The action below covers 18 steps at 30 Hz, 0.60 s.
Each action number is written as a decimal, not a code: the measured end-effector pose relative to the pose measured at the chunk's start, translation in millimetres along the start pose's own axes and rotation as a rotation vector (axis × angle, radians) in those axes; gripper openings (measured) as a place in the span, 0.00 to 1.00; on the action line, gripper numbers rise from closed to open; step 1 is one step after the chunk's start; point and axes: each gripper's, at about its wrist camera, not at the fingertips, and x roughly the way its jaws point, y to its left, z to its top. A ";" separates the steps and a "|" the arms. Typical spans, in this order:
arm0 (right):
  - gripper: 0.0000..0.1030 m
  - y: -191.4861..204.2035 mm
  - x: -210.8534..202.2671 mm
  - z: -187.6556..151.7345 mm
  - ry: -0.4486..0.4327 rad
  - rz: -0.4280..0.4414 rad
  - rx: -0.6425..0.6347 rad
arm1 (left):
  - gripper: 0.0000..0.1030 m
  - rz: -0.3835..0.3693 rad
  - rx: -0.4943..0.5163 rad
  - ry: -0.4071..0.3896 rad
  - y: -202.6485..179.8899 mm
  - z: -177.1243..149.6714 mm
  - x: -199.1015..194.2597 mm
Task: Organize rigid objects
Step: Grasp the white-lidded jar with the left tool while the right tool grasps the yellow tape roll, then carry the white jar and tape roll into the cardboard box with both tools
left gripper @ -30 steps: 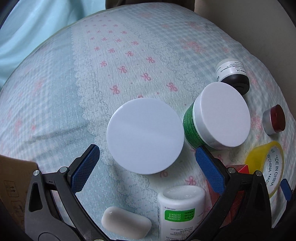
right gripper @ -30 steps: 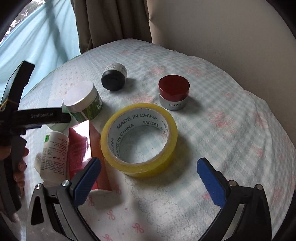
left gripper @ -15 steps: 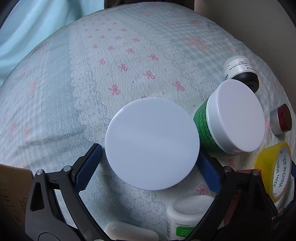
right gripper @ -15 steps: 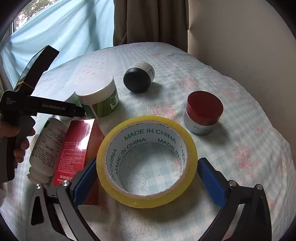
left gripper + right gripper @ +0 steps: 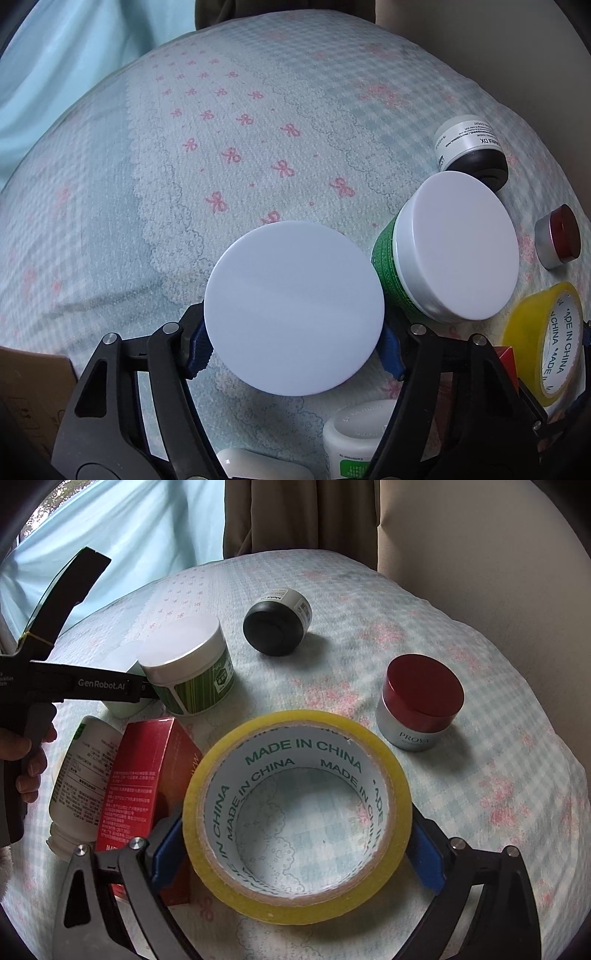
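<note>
My left gripper [image 5: 293,352] is shut on a white-lidded jar [image 5: 293,317]; its blue pads press the jar's two sides. In the right wrist view this jar [image 5: 125,698] is pale green and mostly hidden behind the left gripper's arm [image 5: 74,683]. My right gripper [image 5: 295,853] is shut on a yellow tape roll [image 5: 295,812] that lies flat on the cloth, pads against its outer rim. The tape roll also shows at the right edge of the left wrist view [image 5: 543,343].
A green jar with a white lid [image 5: 188,668], a black-lidded bottle on its side [image 5: 277,626], a red-lidded silver jar [image 5: 421,701], a red box [image 5: 140,786] and a white bottle [image 5: 85,782] lie on the checked cloth. A cardboard box corner [image 5: 29,398] is at the left.
Both grippers moved forward and closed. The left one closed on the white-lidded jar, the right one on the tape roll.
</note>
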 end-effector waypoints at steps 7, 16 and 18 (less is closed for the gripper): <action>0.95 1.0 -10.7 1.0 -0.014 -0.004 -0.008 | 0.66 -0.001 -0.019 -0.017 4.1 -7.3 -13.3; 0.95 -7.0 -61.6 22.3 -0.075 -0.006 0.017 | 0.66 0.010 -0.054 -0.090 11.1 -1.6 -88.4; 0.95 -7.3 -83.6 32.8 -0.094 -0.005 0.022 | 0.66 0.012 -0.067 -0.110 13.4 0.7 -118.4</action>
